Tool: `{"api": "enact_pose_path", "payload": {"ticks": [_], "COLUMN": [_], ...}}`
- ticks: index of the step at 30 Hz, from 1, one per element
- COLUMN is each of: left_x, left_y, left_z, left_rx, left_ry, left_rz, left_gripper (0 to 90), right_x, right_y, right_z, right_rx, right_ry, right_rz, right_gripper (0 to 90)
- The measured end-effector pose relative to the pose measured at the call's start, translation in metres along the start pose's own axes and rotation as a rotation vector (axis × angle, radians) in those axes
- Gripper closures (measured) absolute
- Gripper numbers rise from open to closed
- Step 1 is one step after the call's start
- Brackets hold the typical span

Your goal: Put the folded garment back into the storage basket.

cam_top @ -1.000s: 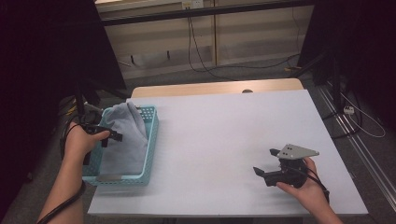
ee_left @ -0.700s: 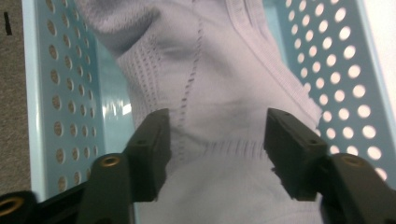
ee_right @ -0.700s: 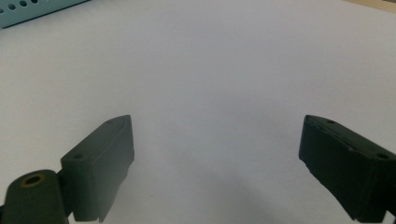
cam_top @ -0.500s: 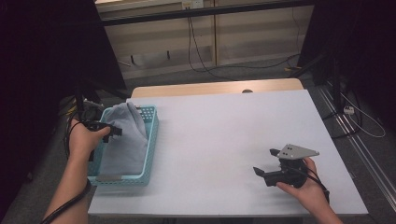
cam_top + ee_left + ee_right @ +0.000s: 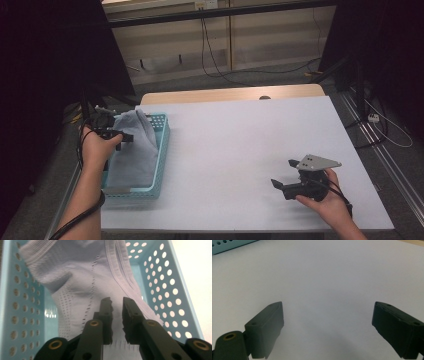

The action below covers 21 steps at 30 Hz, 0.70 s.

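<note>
Left gripper point(image 5: 116, 305), its jaws just closing, pinches a fold of the grey garment point(image 5: 82, 287) that lies draped in the teal basket point(image 5: 162, 145) at the desk's left edge: the pick-up step, I judge. Next comes a steady lift clear of the basket wall. Right gripper point(image 5: 289, 176) rests wide open near the desk's front right corner. The garment is ribbed knit, hemmed, with perforated panels.

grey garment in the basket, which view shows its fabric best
The left gripper view: the grey garment is close enough to show its ribbed hem and perforated knit. The high view shows it small, draped in the blue basket. The right gripper view catches just a corner of that basket.
</note>
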<state>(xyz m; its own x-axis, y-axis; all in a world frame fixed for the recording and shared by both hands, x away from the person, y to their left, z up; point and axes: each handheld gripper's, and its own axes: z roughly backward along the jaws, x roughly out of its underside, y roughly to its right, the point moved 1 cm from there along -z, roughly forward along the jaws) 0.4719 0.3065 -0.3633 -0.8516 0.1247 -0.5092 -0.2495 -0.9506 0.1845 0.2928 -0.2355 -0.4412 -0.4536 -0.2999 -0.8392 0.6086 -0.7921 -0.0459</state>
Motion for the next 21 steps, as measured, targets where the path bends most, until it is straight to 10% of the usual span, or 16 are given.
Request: {"api": "enact_pose_path", "payload": {"ticks": [21], "left_x": [0.01], "left_y": [-0.012], "left_z": [-0.039], "left_rx": [-0.033], "left_ry": [0.035], "left_rz": [-0.026], "left_gripper": [89.7], "right_x": [0.002], "right_y": [0.001], "right_z": [-0.003], "right_rx": [-0.005], "right_ry": [-0.009], "right_rz": [0.0], "right_gripper": [10.5]}}
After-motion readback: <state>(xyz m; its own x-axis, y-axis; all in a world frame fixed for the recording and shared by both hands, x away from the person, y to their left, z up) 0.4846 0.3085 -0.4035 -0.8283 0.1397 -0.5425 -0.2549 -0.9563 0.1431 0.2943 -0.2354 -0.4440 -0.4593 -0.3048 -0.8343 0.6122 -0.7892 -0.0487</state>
